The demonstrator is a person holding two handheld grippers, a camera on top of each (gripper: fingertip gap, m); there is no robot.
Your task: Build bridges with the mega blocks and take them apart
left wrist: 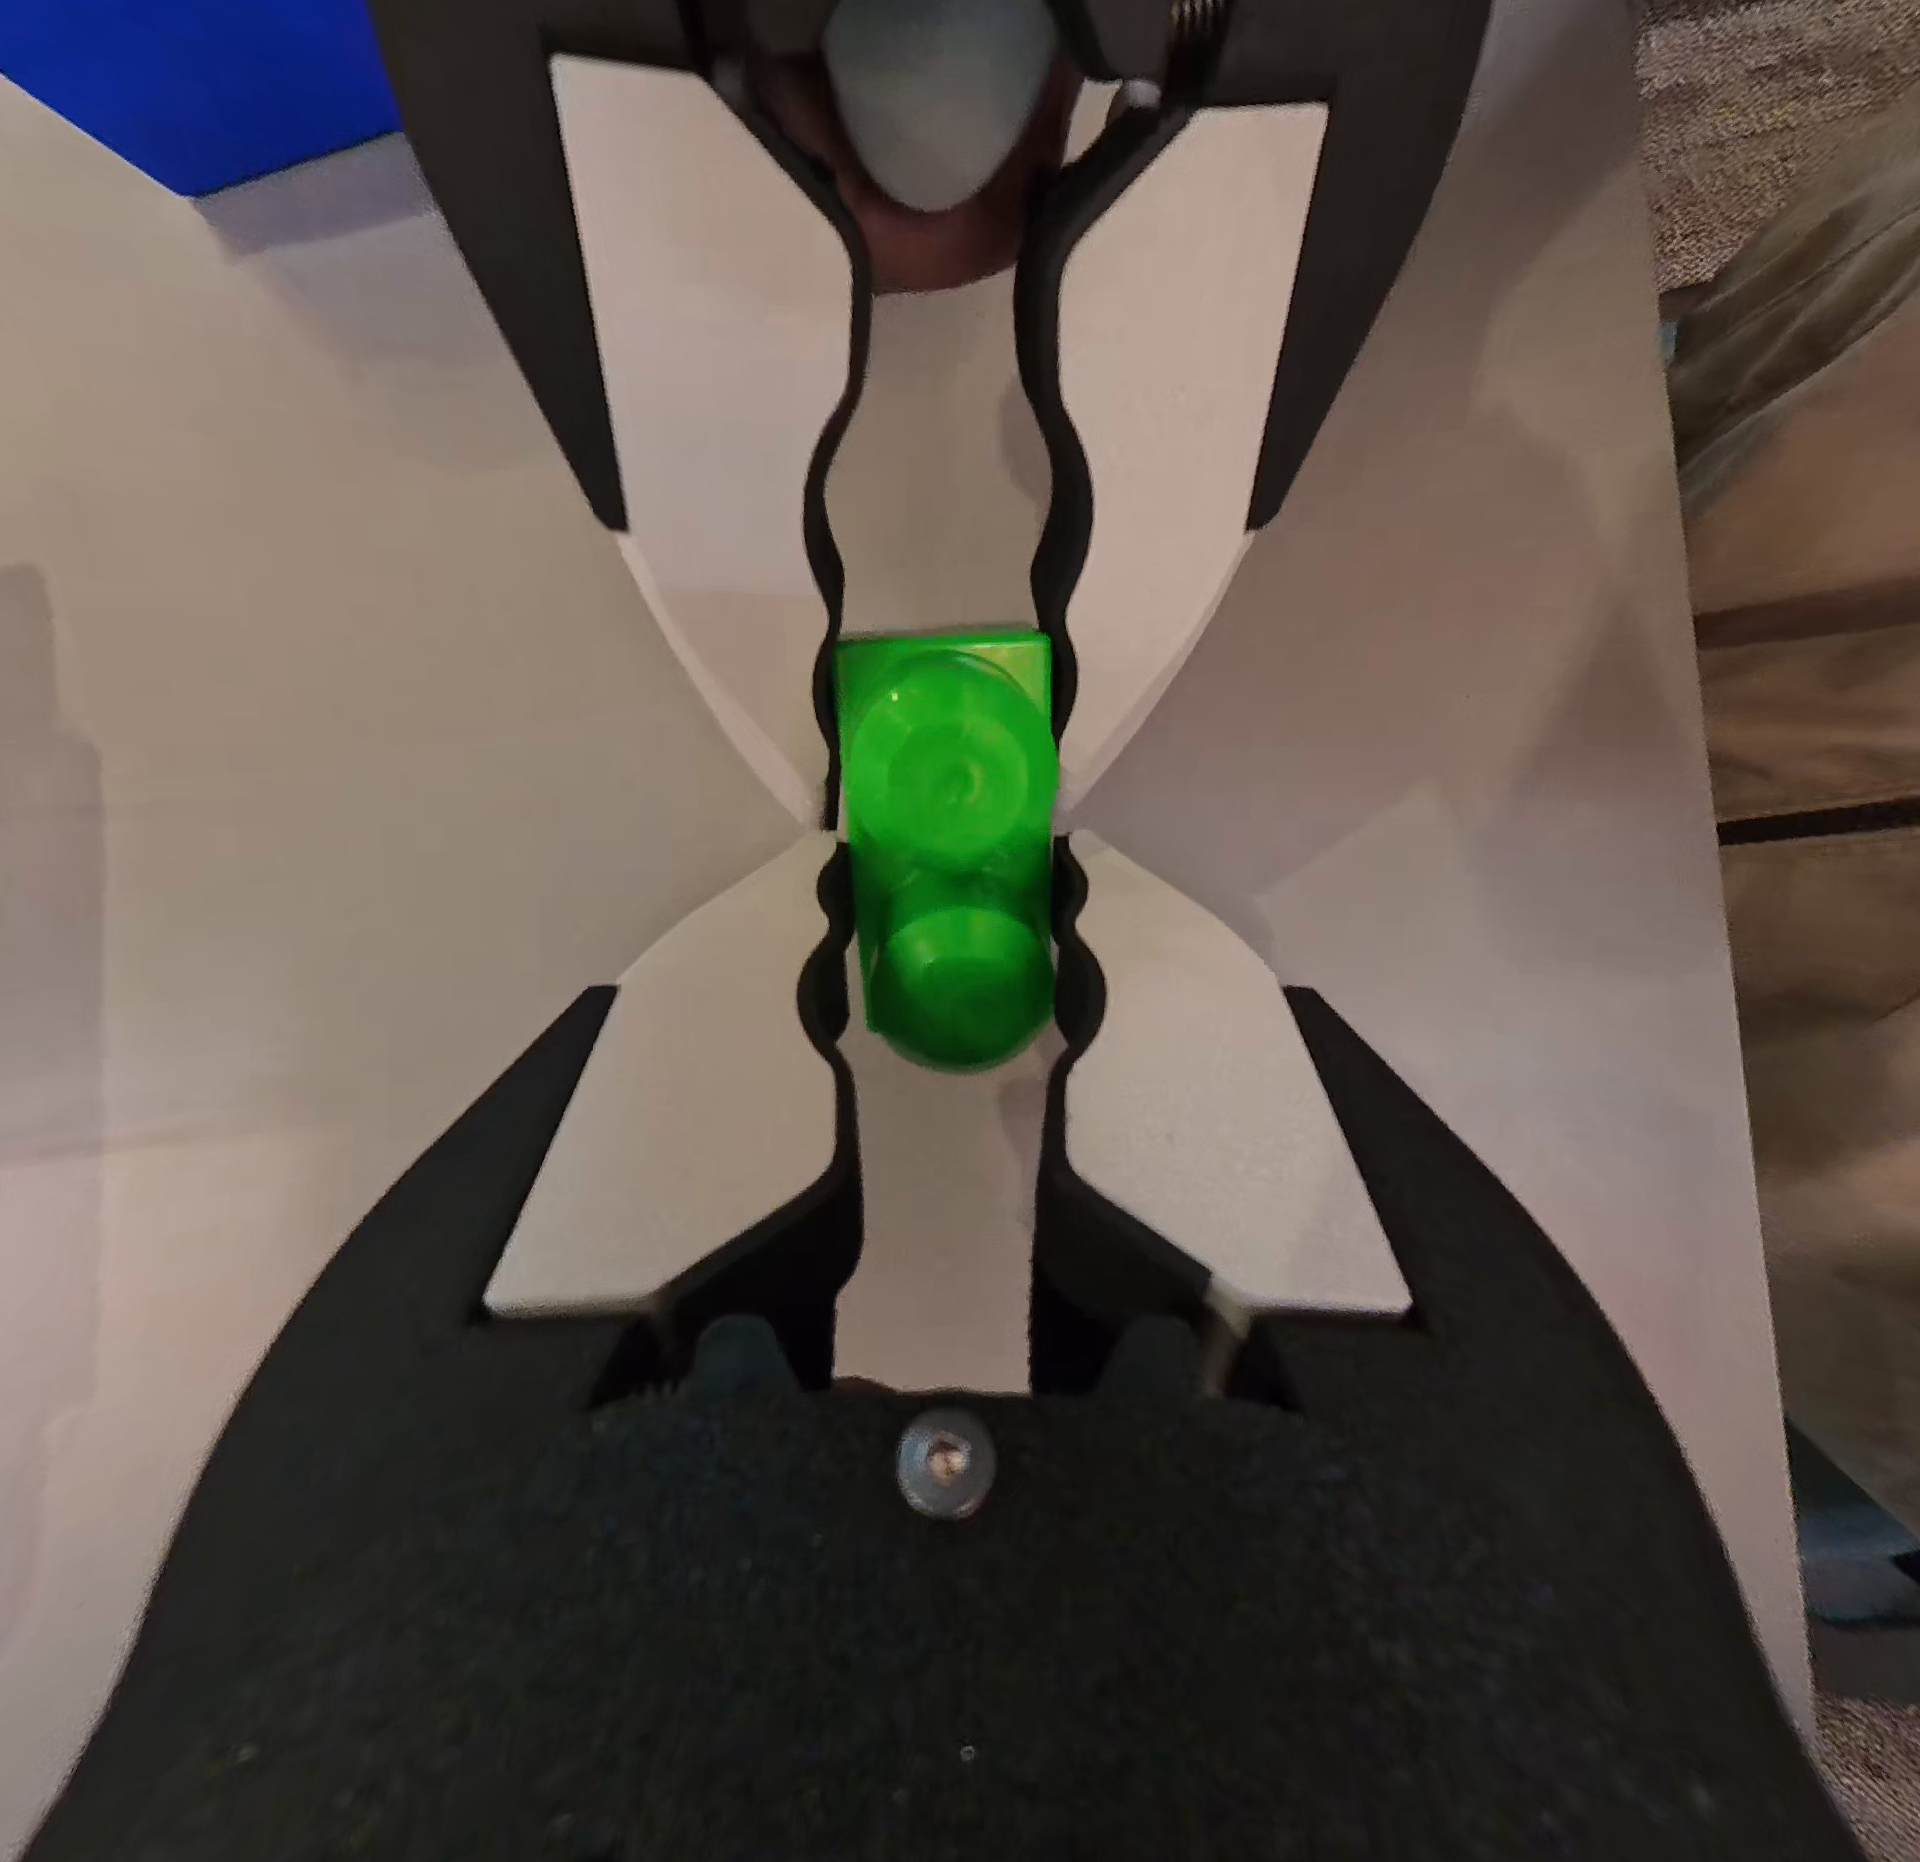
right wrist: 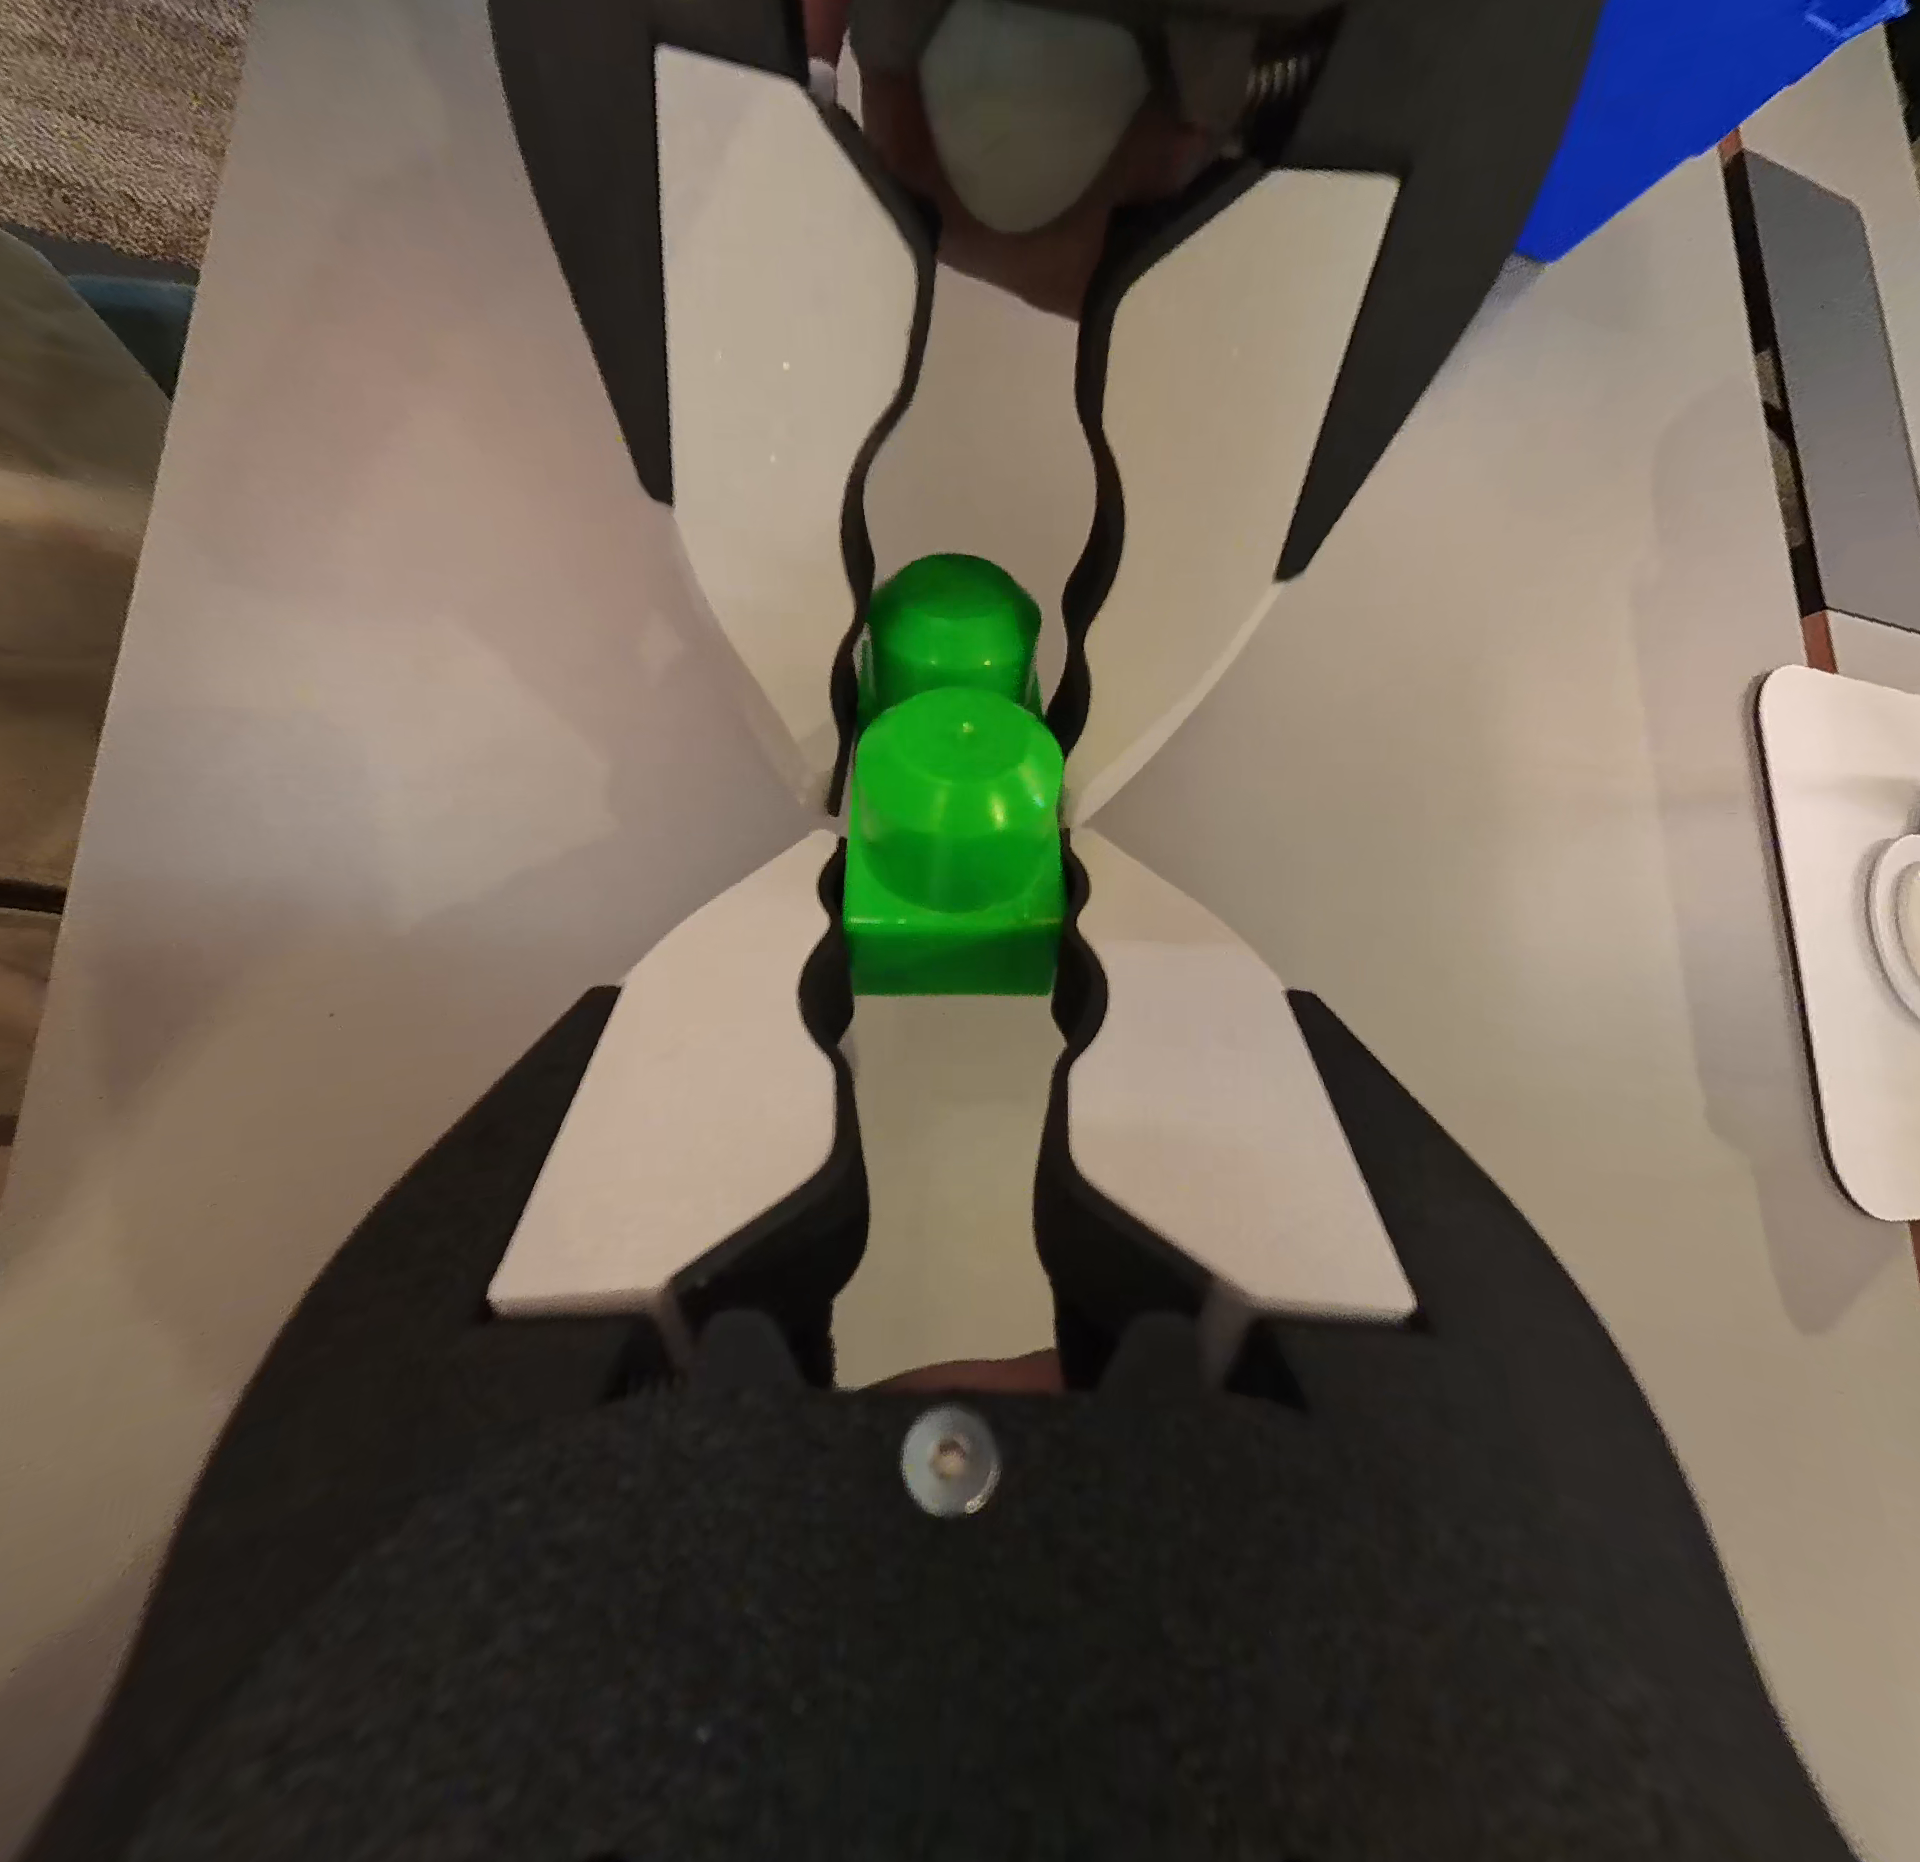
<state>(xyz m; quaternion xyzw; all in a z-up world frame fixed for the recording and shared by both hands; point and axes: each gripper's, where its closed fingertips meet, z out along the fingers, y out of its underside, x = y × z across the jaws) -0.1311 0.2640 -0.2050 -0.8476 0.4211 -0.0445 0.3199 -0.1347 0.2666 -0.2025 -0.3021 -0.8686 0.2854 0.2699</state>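
A: Left wrist view?
B: Looking along the left hand-held gripper (left wrist: 948,856), clamping a green block (left wrist: 948,836) by its sides over the white counter (left wrist: 312,877). Facing the right hand-held gripper (left wrist: 940,607), gripping the same block from the far end. Blue bin (left wrist: 187,56) sitting top left.

A: Right wrist view?
B: Seeing the right hand-held gripper (right wrist: 951,856) squeezing the block (right wrist: 951,836), studs up, off the counter (right wrist: 416,773). Blue bin (right wrist: 1704,98) showing top right, white pad (right wrist: 1829,929) lying at right.
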